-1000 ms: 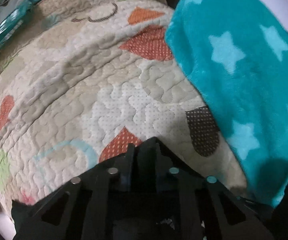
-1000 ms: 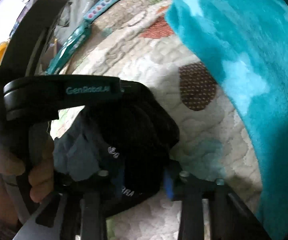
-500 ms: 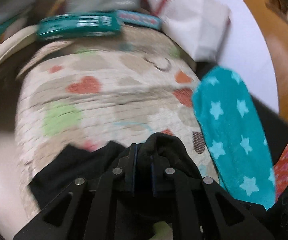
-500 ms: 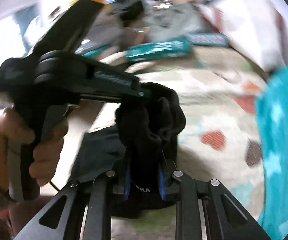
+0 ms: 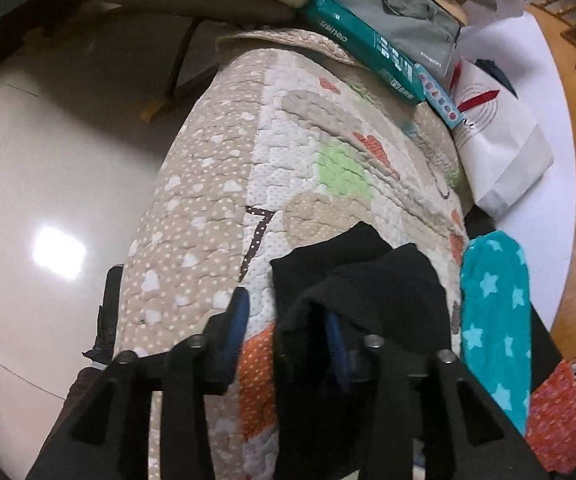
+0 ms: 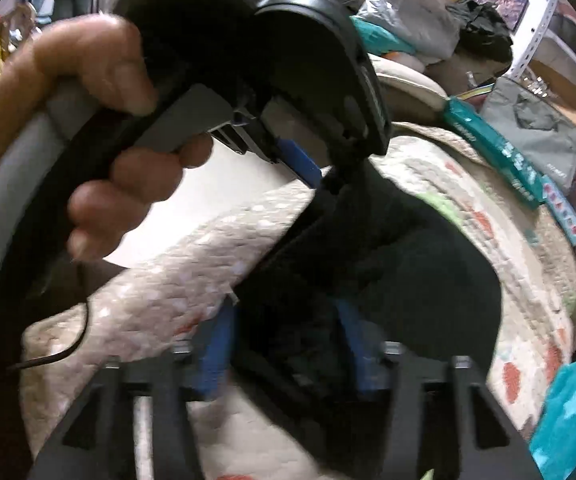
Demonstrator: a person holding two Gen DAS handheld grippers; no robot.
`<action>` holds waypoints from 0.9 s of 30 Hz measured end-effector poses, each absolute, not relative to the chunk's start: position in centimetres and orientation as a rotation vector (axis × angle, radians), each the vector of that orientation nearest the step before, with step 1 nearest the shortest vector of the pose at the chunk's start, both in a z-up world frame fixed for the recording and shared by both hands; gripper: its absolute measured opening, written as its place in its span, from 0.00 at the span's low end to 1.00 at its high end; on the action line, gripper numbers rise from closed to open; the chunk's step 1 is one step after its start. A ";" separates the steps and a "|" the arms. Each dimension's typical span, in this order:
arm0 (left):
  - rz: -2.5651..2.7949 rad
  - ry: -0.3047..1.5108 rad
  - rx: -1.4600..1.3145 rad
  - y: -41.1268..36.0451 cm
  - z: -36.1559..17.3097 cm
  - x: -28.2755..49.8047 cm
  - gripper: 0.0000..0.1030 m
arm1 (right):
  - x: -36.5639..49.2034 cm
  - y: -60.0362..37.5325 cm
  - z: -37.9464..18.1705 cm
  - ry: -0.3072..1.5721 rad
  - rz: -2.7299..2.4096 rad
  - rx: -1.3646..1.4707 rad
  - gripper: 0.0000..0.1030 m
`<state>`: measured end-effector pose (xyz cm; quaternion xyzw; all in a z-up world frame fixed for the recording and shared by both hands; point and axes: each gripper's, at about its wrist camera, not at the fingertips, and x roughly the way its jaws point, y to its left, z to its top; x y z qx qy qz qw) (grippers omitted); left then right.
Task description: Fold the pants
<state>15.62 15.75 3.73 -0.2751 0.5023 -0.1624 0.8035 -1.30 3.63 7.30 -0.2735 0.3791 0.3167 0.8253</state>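
Note:
The black pants [image 5: 368, 280] lie bunched on a quilted patchwork mat [image 5: 215, 184]. In the left wrist view my left gripper [image 5: 283, 320] is open, its blue pads spread apart, with the black cloth draped over the right pad. In the right wrist view the pants [image 6: 408, 264] fill the middle. My right gripper [image 6: 283, 344] is open with cloth lying between its blue pads. The left gripper's body and the hand holding it [image 6: 99, 128] sit just above and left of the pants.
Teal star-patterned pants [image 5: 492, 320] lie to the right on the mat. A teal box [image 5: 368, 52], a grey bag [image 5: 404, 12] and a white paper bag [image 5: 500, 148] line the mat's far edge. Glossy floor [image 5: 47, 184] lies to the left. A red patterned cloth [image 5: 552, 416] sits at lower right.
Both grippers, shut on the black pants half a second ago, have opened. Both have swung left, away from the teal pants, and the black pants now rest on the mat.

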 end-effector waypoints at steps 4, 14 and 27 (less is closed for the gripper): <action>-0.347 1.077 -0.575 15.9 4.2 15.0 0.41 | -3.5 2.0 8.3 0.785 0.700 -0.595 0.74; -0.306 1.041 -0.550 15.2 7.4 13.4 0.42 | -2.0 -8.4 12.8 0.859 0.623 -0.326 0.75; 0.063 0.878 -0.550 15.7 10.4 9.5 0.42 | 2.7 -13.6 10.2 0.937 0.468 -0.058 0.77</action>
